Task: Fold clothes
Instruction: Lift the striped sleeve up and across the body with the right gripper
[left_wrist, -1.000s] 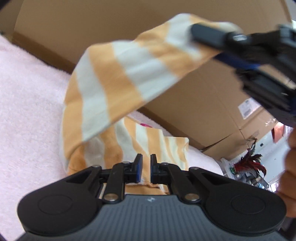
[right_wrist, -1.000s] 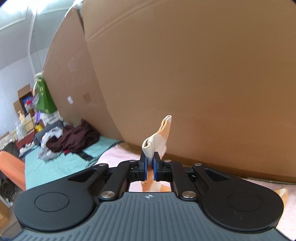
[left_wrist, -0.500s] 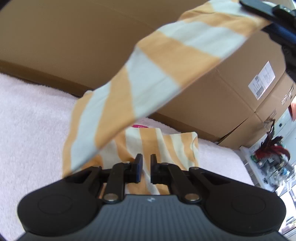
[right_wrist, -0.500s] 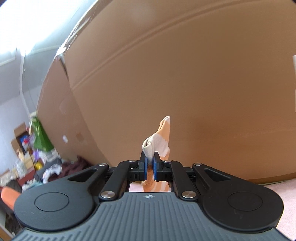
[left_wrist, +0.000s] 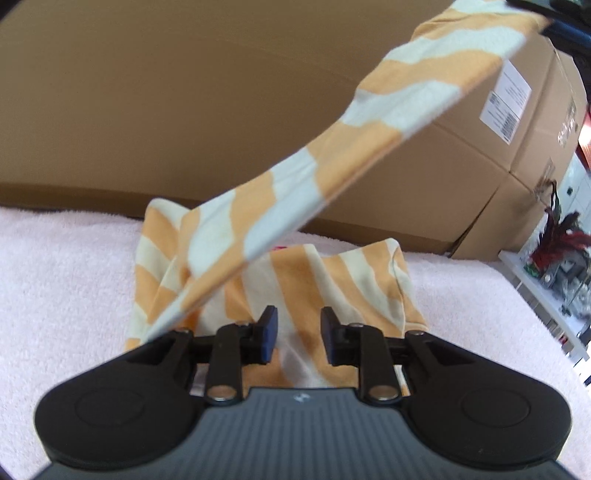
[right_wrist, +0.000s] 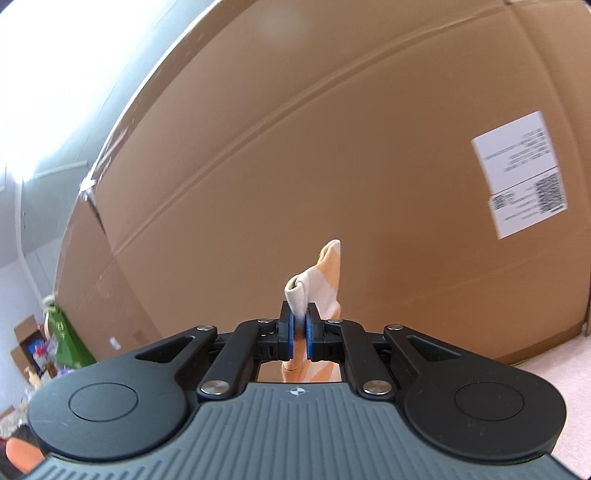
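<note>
The striped garment (left_wrist: 295, 288), a soft knit in broad orange and pale cream bands, lies partly bunched on a pink, nubbly towel-like cover (left_wrist: 62, 280) in the lower middle of the left wrist view. One long part of it, narrow and sleeve-like, rises in a taut diagonal from the lower left of the heap to the upper right corner of the frame, where a dark, blurred piece of gear meets it. The cloth on the cover is creased into loose folds, with a small pink-red patch showing just behind the diagonal band.

Behind the cover stand large cardboard boxes (left_wrist: 184, 110), smooth and brown, with flat seams and a white printed label (left_wrist: 506, 107) on one face; whether anything is in them cannot be seen. A white shelf (left_wrist: 546, 295) with small cluttered items sits at the right edge.

The left gripper (left_wrist: 295, 334) hovers low over the heap. Its jaws have just been opening and stand a moderate gap apart, with nothing pinched between the blue pads; striped cloth shows only beyond them.

In the right wrist view, the right gripper (right_wrist: 299, 332) has its jaws closed almost together on a crumpled end of the same garment, a cream and orange tuft sticking up above the pads at the centre of the frame against the cardboard. A green bag (right_wrist: 70, 343) and clutter sit at the far lower left.
</note>
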